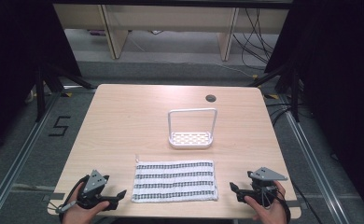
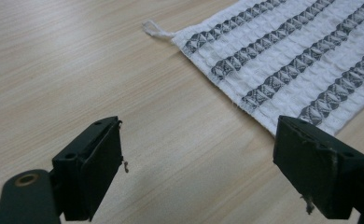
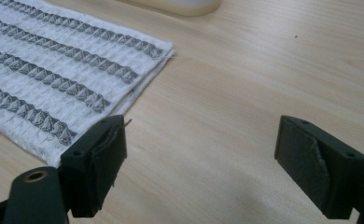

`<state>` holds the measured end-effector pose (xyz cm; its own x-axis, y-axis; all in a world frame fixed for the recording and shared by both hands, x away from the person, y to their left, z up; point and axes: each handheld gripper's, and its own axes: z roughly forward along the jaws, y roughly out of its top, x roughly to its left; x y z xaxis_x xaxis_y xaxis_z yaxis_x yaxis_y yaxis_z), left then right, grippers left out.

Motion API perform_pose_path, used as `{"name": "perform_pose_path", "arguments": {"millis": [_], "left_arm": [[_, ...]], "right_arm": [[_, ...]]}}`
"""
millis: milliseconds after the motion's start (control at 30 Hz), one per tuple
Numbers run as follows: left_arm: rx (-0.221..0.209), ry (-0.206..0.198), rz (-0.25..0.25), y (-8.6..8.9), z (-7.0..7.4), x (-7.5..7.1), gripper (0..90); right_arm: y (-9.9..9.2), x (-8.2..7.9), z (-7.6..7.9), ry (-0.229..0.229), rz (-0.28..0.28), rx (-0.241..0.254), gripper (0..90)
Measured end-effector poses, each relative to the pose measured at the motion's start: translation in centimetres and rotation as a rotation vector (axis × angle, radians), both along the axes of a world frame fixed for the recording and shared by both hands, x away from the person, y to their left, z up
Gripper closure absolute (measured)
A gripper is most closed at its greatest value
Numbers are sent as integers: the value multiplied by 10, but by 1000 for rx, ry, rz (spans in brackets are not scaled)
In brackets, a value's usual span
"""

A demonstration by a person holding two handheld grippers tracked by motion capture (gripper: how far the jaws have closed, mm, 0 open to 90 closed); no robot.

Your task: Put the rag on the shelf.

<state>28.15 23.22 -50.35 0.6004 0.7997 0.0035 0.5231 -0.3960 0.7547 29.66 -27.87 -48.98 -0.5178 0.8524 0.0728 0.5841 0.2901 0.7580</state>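
At top edge, rack (image 3: 180, 5) cut off

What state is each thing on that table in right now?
Striped towel: lying flat, untouched, between the tongs.
White rack: upright, empty, beyond the towel.
Left tongs: open, holding nothing.
Right tongs: open, holding nothing.

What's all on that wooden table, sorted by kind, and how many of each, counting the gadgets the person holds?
Striped cloth: 1
White rack with a tall handle: 1
Hand-held grippers: 2, the left hand-held gripper and the right hand-held gripper, both with jaws open and nothing in them
Total: 4
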Motion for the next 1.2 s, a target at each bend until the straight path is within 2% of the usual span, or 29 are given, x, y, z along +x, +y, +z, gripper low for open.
{"name": "perform_pose_path", "arguments": {"millis": [67, 300, 367, 467, 500, 533, 567, 633, 700, 733, 767, 800, 833, 867, 933, 1033, 1067, 1100, 1133, 1167, 1200], "left_arm": [[3, 10, -3, 0, 1, 0, 149], [-7, 5, 12, -1, 1, 1, 150], [-3, 0, -9, -1, 2, 2, 149], [-19, -11, -9, -3, 1, 3, 148], [-16, -3, -13, -4, 2, 4, 149], [-31, -3, -11, -5, 1, 3, 149], [-42, 6, -12, -6, 2, 3, 148], [-69, 3, -19, -7, 2, 3, 148], [-51, 3, -34, -9, 5, 3, 148], [-60, -8, -32, -11, 5, 3, 148], [-87, -20, -20, -14, 5, 4, 148], [-60, -28, -34, -17, 8, 6, 148], [-60, -28, -34, -17, 8, 6, 148], [-69, -27, -28, -20, 9, 6, 148], [-94, -37, -31, -27, 10, 8, 149], [-68, -36, -70, -31, 17, 11, 153], [-83, -44, -63, -35, 19, 11, 159], [-85, -50, -82, -39, 23, 14, 163], [-85, -50, -82, -39, 23, 14, 167], [-106, -56, -85, -45, 26, 18, 167], [-90, -53, -95, -48, 27, 20, 167]], "right_arm": [[0, 0, 0, 0, 0, 1, 179], [1, 0, 0, 7, 1, -5, 182], [2, 0, 1, 0, 5, -5, 183], [3, -1, 1, 8, -7, -3, 185], [3, -2, 1, 7, -13, -3, 185], [1, 0, 1, -17, 7, -23, 185], [2, 0, 1, 0, 5, -6, 186], [2, 0, 1, -5, 7, -8, 186], [3, 0, 1, -12, 11, -5, 186], [4, -1, 1, -10, 13, -3, 187], [4, 0, 1, -12, 22, -4, 188], [6, -1, 2, -5, 17, -3, 192], [6, -1, 2, -5, 17, -3, 192], [6, -1, 2, -24, 24, -22, 192], [6, -1, 2, -23, 21, -20, 194], [8, -3, 2, -19, 16, 1, 197], [7, -2, 3, -27, 24, -19, 201], [8, -2, 3, -34, 31, -14, 202], [9, -1, 2, -22, 55, 2, 206], [10, -1, 2, -14, 62, -2, 211], [11, -2, 3, -17, 53, -6, 214]]}}
